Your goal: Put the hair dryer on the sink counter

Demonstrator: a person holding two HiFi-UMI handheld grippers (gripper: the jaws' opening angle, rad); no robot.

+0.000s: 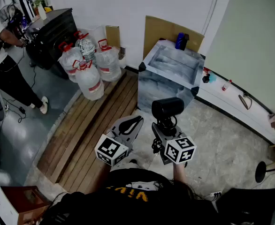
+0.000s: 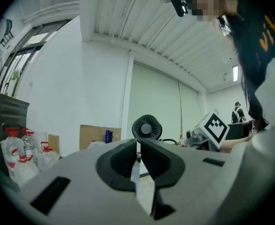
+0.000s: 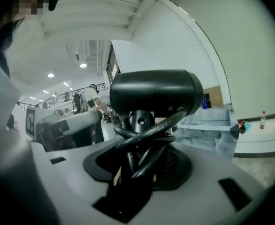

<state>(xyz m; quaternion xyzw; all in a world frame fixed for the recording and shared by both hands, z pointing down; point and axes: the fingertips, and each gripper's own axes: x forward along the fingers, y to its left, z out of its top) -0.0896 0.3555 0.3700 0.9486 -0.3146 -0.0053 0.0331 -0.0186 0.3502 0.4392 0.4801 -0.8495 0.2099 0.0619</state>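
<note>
A black hair dryer (image 1: 167, 108) stands upright over the stone floor, its handle and wound cord clamped in my right gripper (image 1: 166, 126). In the right gripper view its barrel (image 3: 155, 92) lies crosswise above the jaws, and loops of cord fill the space between them. The sink counter (image 1: 192, 80), a marble-look block with a basin, stands just beyond the dryer. My left gripper (image 1: 135, 122) hangs beside the right one, shut and holding nothing. In the left gripper view the dryer's round rear grille (image 2: 147, 126) shows just past the jaw tips.
Several big water jugs (image 1: 88, 67) stand left of the counter beside wooden floor planks (image 1: 93, 130). A blue bottle (image 1: 179, 40) sits at the counter's back edge. A white ledge (image 1: 233, 104) with small items runs along the right wall. A person (image 1: 3, 60) stands far left by a black cabinet (image 1: 55, 29).
</note>
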